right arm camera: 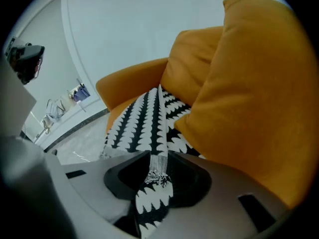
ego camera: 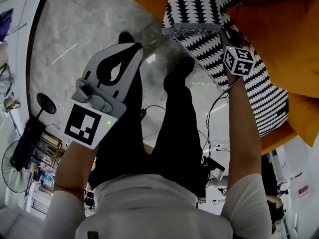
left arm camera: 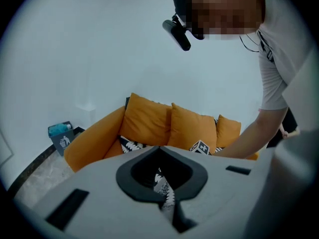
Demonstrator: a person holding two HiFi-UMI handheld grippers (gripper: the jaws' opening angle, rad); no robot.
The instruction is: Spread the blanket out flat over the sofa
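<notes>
Left gripper (left arm camera: pixel 167 203): jaws clenched on a narrow strip of the black-and-white, tooth-patterned woven blanket (ego camera: pixel 199 14). The strip is pinched in the slit where the two jaws meet. In the head view this gripper is held over the grey marbled stone floor (ego camera: pixel 84 24), to the left of the person's dark trouser legs (ego camera: pixel 174 133).

Right gripper (right arm camera: pixel 154 193): jaws stand apart, released. A folded band of the blanket with a grey fringed edge lies loose in the gap between them and hangs down through it. This gripper is low over the seat, with its marker cube (ego camera: pixel 238 59) just above the cloth.

Blanket lies on the seat of the orange fabric sofa (ego camera: pixel 279 29). It is bunched in long folds, not flat, and its fringed edge hangs over the near seat front. On the right it runs against the orange back cushions (right arm camera: pixel 259 83).

Far left of the sofa, on the floor: a small grey-blue waste bin (left arm camera: pixel 62 133).
</notes>
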